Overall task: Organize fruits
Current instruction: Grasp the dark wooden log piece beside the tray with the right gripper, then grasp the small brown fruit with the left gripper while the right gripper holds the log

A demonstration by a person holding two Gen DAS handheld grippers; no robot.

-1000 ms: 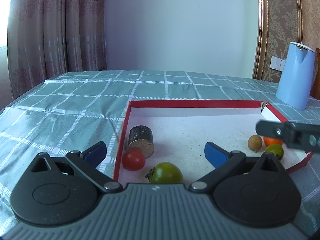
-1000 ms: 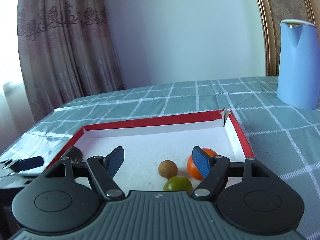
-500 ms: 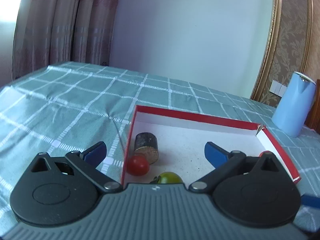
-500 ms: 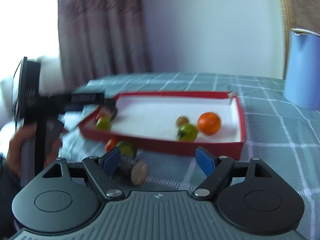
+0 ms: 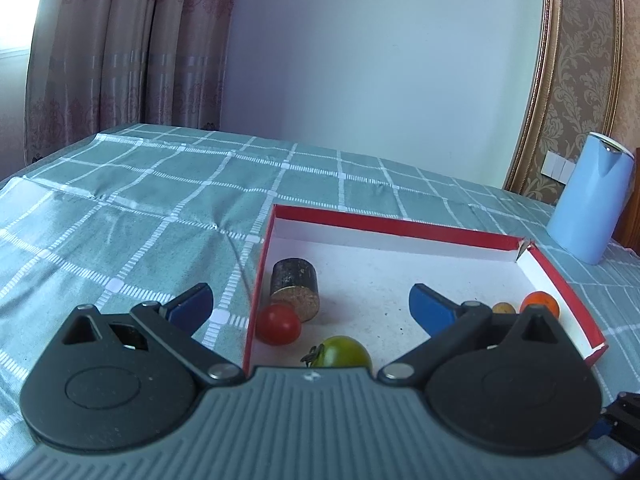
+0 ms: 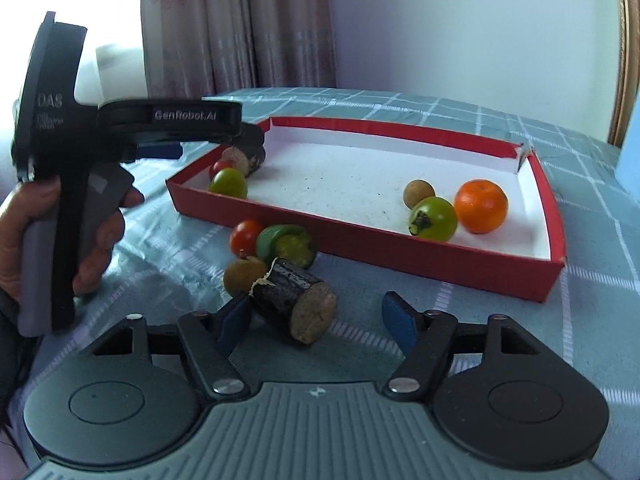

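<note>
Left wrist view: left gripper point(image 5: 310, 306) spread wide, nothing between jaws, aimed at red tray point(image 5: 400, 224); dark cylinder point(image 5: 295, 284), red tomato point(image 5: 278, 324) and green tomato point(image 5: 344, 352) at tray's 7 o'clock corner, orange point(image 5: 539, 303) at 4 o'clock. Right wrist view: right gripper point(image 6: 316, 320) jaws closing, dark log piece point(image 6: 294, 300) between them on tablecloth point(image 6: 400, 280), left pad touching it, right pad apart. Loose fruit pile point(image 6: 272, 244) at 12 o'clock, outside tray.
</note>
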